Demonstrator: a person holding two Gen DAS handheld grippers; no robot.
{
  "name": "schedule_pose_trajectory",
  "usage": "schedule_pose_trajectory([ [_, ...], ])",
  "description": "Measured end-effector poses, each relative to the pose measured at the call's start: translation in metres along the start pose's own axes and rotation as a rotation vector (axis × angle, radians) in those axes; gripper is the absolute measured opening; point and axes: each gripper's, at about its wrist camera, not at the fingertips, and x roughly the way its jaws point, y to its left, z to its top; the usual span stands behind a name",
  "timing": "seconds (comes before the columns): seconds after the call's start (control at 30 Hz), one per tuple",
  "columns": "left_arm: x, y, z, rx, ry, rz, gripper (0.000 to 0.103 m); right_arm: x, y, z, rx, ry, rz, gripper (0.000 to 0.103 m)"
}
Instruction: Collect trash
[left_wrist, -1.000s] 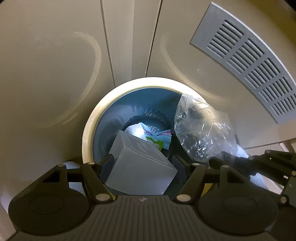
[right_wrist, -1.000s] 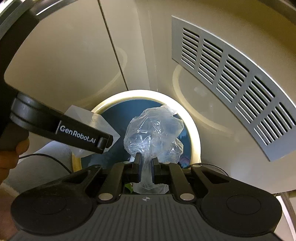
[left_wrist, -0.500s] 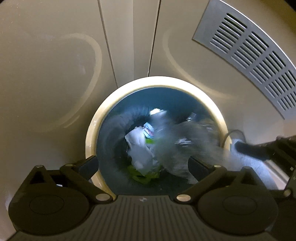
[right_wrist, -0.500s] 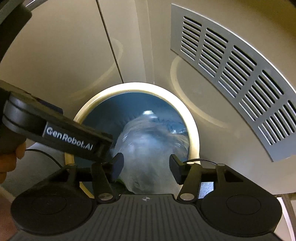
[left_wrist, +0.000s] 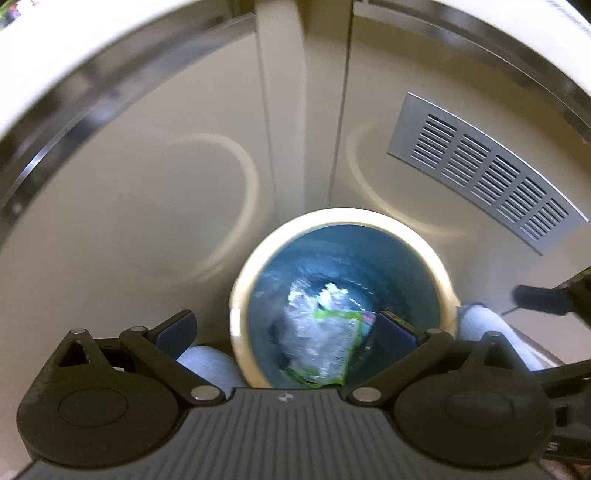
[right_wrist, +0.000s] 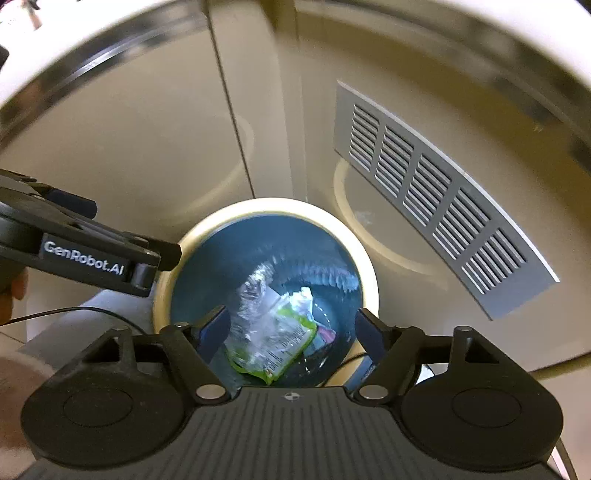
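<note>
A round trash bin with a cream rim (left_wrist: 255, 266) (right_wrist: 369, 273) and blue liner stands below both grippers. Inside it lie a crumpled clear plastic bag (left_wrist: 314, 332) (right_wrist: 255, 291) and a green and white wrapper (left_wrist: 347, 332) (right_wrist: 291, 343) among other scraps. My left gripper (left_wrist: 286, 326) is open and empty above the bin's near edge. My right gripper (right_wrist: 291, 326) is open and empty above the bin. The left gripper also shows at the left of the right wrist view (right_wrist: 92, 254), and the right gripper shows at the right edge of the left wrist view (left_wrist: 546, 299).
Beige cabinet doors (left_wrist: 147, 177) (right_wrist: 129, 147) rise right behind the bin. A grey vent grille (left_wrist: 484, 166) (right_wrist: 436, 199) is set in the right door. A metal-edged counter lip (left_wrist: 74, 99) runs overhead. A thin black cable (right_wrist: 66, 314) hangs at the left.
Both grippers opened and dropped their loads into the bin: the translucent box from the left, the clear plastic bag from the right. Both have since pulled up and away from the bin.
</note>
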Motion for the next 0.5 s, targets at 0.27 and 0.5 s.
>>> schedule_pose_trajectory([
  [0.27,-0.026,0.005,-0.011,0.03,-0.052,0.018,0.103,-0.032,0.017,-0.007,-0.095,-0.088,-0.012,0.08],
  [0.5,-0.038,0.002,-0.022,0.079,-0.101,0.032,0.103,-0.048,0.017,-0.015,-0.096,-0.12,-0.012,0.081],
])
